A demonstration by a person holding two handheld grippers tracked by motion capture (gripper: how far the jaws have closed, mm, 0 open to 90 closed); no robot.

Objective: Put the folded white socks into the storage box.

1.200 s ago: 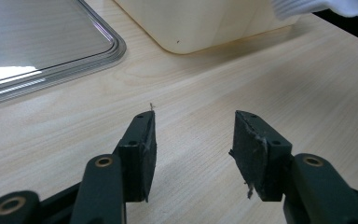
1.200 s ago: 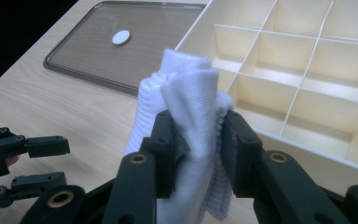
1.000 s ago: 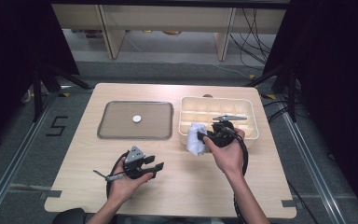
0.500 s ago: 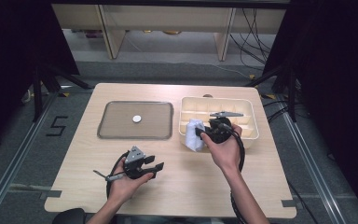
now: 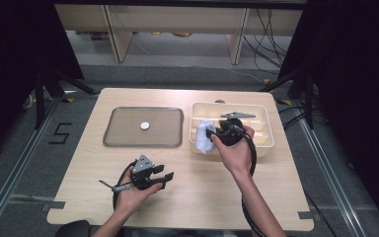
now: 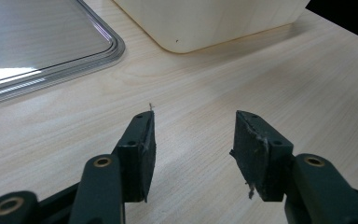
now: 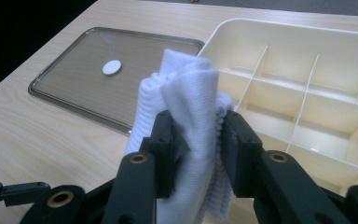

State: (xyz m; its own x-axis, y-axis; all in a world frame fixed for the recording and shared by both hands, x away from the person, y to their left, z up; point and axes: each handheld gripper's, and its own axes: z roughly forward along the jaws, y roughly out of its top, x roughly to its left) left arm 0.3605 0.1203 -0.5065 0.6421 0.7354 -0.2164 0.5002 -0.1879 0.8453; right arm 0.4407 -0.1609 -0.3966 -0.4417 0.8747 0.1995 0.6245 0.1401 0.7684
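**Cloth clamped in R gripper, shifted a little toward bin's left end**

Item: white cloth [image 7: 186,116], bunched, pinched between both jaws of the right gripper [image 7: 196,140]. Jaws part-closed, pads pressing the fabric on both sides; grip looks firm, folds spill above and below the pads. In high view the cloth [image 5: 203,138] hangs at the left end of the cream divided bin [image 5: 261,129], over its front-left corner; cannot tell if it touches the rim.

Change: vs. a second ago, R hand and cloth sit slightly further up-table and nearer the bin's left wall. Small shift only. Grip unchanged. L side unchanged.

Reading: cloth is in carry, not yet set down. Could be headed for a bin compartment or for the clear tray [image 5: 113,140]; not decidable from here.

Surroundings: tray lies left of bin, apart from it, w/ a small white disc [image 5: 144,126] on it. Left gripper [image 5: 167,177] rests low on the table [image 5: 79,197] near the front edge, jaws wide, nothing between them.
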